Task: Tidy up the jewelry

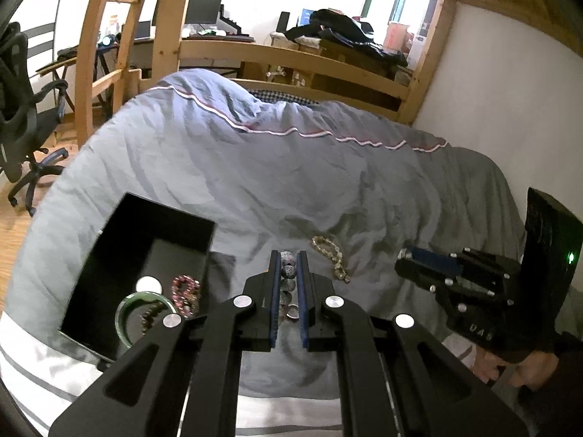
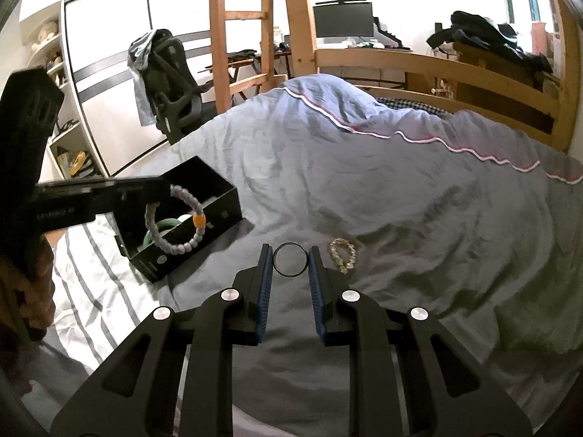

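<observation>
On the bed's grey duvet (image 2: pixel 382 189) lies a black box (image 2: pixel 218 196); left hand-held gripper (image 1: pixel 288 258) clamps a bead bracelet (image 2: pixel 175 218), right hand-held gripper (image 2: pixel 290 251) spread around a black ring (image 2: pixel 290 259).

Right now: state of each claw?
Left claw: shut on the grey bead bracelet, over the black box.
Right claw: open around the black ring on the bed, not gripping.

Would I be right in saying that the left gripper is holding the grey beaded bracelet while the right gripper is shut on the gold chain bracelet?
Not quite. The left gripper does hold the grey beaded bracelet, but the right gripper is open around a thin black ring. The gold chain bracelet lies untouched on the grey duvet just right of its fingers, as the right wrist view shows.
</observation>
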Demonstrator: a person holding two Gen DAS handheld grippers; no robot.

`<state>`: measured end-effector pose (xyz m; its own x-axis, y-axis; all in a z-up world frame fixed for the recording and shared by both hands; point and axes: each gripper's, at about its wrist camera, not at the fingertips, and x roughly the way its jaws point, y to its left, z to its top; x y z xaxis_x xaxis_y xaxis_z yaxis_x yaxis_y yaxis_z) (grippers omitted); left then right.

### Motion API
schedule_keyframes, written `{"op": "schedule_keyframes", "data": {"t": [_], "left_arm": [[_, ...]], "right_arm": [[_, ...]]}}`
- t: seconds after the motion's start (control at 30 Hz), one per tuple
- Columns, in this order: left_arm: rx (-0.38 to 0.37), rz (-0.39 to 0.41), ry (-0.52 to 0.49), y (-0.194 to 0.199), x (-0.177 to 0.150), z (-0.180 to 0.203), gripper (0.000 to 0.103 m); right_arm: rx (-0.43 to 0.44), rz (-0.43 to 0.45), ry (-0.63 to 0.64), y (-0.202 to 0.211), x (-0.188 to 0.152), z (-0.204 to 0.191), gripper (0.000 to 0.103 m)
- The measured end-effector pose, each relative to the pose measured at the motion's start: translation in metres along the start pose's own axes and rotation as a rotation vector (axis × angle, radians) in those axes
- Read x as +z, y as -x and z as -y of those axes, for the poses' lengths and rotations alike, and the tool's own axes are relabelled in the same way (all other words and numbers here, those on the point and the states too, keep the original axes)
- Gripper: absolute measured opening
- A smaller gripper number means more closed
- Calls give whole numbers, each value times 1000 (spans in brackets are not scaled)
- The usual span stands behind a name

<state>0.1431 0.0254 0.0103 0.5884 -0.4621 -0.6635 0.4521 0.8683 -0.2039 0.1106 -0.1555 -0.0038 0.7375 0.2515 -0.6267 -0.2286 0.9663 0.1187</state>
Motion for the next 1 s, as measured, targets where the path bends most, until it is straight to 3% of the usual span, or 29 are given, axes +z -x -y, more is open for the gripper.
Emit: {"op": "schedule_keyframes", "data": {"t": [0.37, 1.0], "left_arm": [[50, 45, 12, 26, 13, -32, 8], [137, 24, 130, 39, 11, -102, 8]], "right_arm": [[25, -24, 75, -20, 20, -42, 21], [117, -60, 192, -79, 50, -131, 21]]}}
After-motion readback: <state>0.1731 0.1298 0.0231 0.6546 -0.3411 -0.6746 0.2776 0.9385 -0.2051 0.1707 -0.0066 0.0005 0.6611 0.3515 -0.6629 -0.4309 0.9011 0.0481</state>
